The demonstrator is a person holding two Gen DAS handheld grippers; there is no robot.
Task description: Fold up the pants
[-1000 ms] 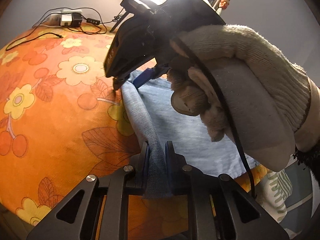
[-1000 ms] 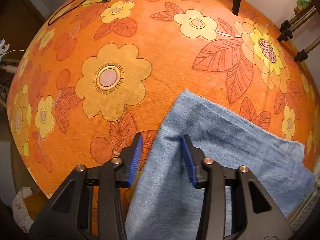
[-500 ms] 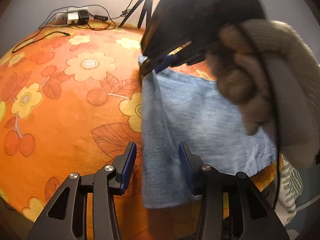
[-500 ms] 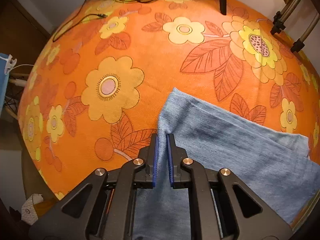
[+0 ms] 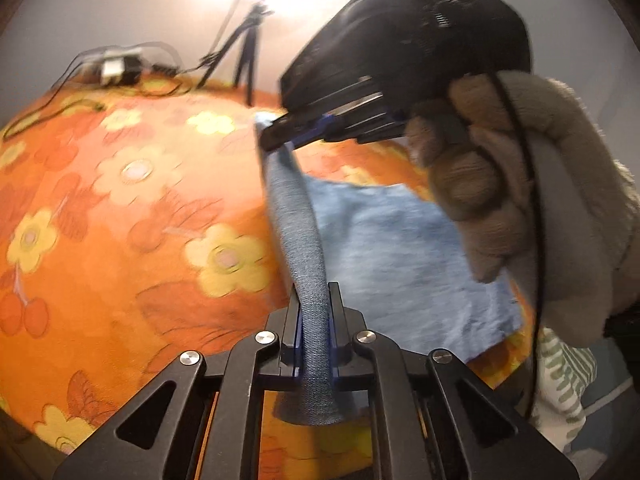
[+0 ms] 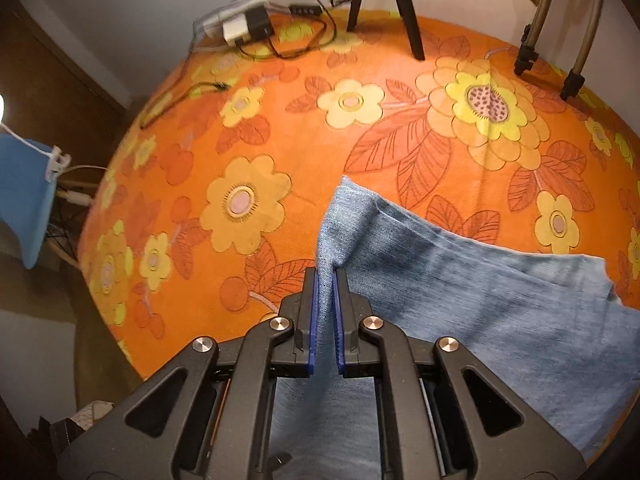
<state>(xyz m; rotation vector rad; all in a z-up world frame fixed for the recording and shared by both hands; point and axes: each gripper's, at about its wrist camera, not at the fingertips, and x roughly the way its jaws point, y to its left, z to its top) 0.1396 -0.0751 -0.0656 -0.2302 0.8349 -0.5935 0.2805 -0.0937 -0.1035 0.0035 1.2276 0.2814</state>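
both grippers pinched on the pants edge

left wrist view first, closest in: the left gripper (image 5: 314,332) has its jaws squeezed nearly together on a bunched ridge of the blue pants (image 5: 392,248), and that ridge of denim runs taut, up and away from the pads. at its far end the right gripper (image 5: 288,140) is clamped on the same edge, carried by a gloved right hand (image 5: 520,200) that fills the right side of the view. the rest of the pants lies flat to the right of the ridge on the orange flowered cover (image 5: 120,220), its near hem close to the cover's near edge.

right wrist view: the right gripper (image 6: 324,320) shows only a thin slit between its blue pads, with a fold of pants (image 6: 460,300) pinched in it. the corner beyond the pads lifts slightly off the cover. left and ahead is wide bare orange cover (image 6: 240,140). farthest back by the wall sit a tangle of cables and adapters (image 6: 248,28), a black tripod leg (image 6: 408,12) and two grey stand legs (image 6: 560,40).
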